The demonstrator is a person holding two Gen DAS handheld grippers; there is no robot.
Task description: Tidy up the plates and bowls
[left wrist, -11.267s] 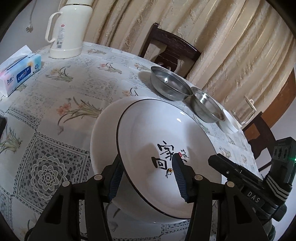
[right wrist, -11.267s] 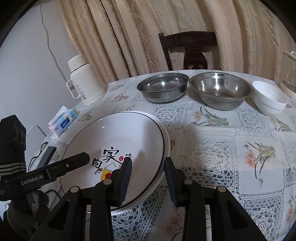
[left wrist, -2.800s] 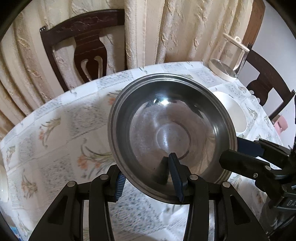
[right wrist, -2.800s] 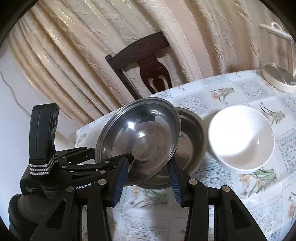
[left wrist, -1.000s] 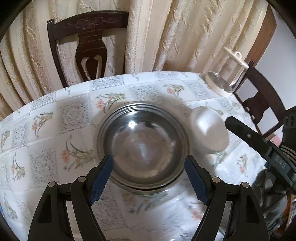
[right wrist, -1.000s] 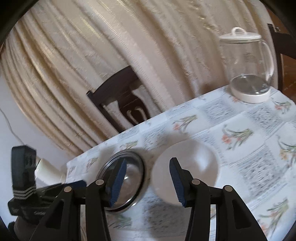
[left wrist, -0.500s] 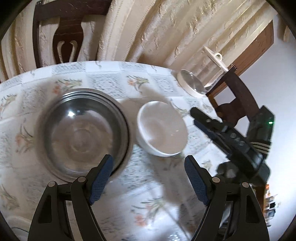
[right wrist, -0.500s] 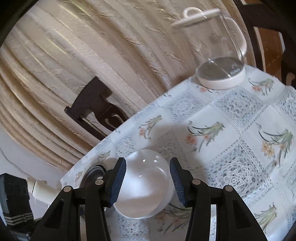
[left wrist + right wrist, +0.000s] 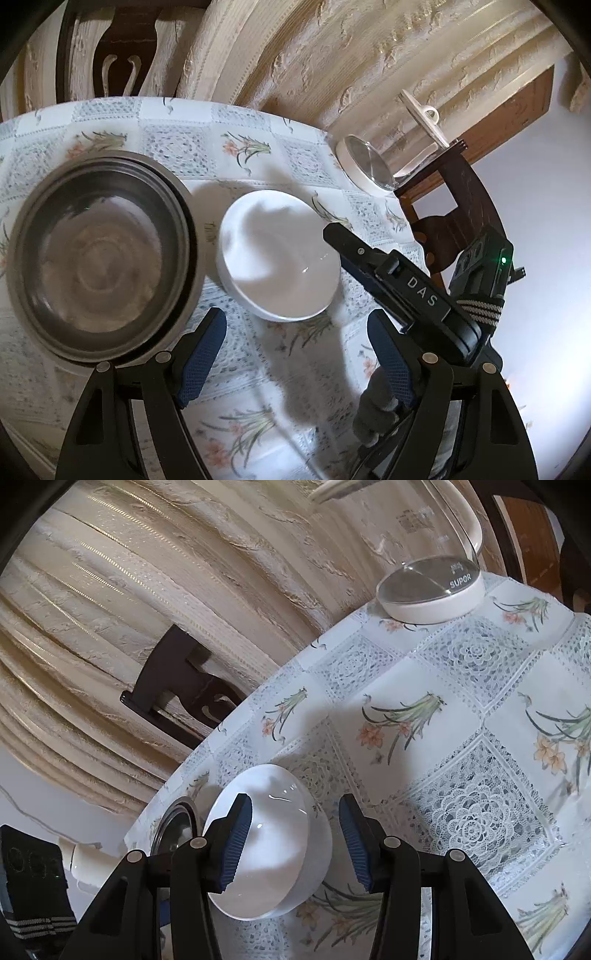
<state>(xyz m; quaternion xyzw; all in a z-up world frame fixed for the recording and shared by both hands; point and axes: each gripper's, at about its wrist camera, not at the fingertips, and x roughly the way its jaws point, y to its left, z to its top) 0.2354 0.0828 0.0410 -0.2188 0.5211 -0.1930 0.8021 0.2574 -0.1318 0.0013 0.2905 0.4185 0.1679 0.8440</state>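
A white bowl (image 9: 277,254) sits on the floral tablecloth (image 9: 177,140), just right of two nested steel bowls (image 9: 99,258). My left gripper (image 9: 295,354) hangs open above the cloth in front of both, holding nothing. In the right wrist view my right gripper (image 9: 295,843) is open and straddles the near right wall of the white bowl (image 9: 280,830): one finger is over its inside, the other outside. The rim of the steel bowls (image 9: 173,827) shows just left of it. The right gripper's body (image 9: 406,291) reaches to the bowl's right rim.
A glass kettle (image 9: 432,587) on a white base stands at the table's far edge. Dark wooden chairs (image 9: 454,206) stand behind and beside the table, before beige curtains. A white thermos (image 9: 88,864) shows at the lower left. The table edge curves close by.
The left gripper let go of the steel bowl, now nested in the other, and swung right. The right gripper has closed in on the white bowl, which now sits between its fingers.
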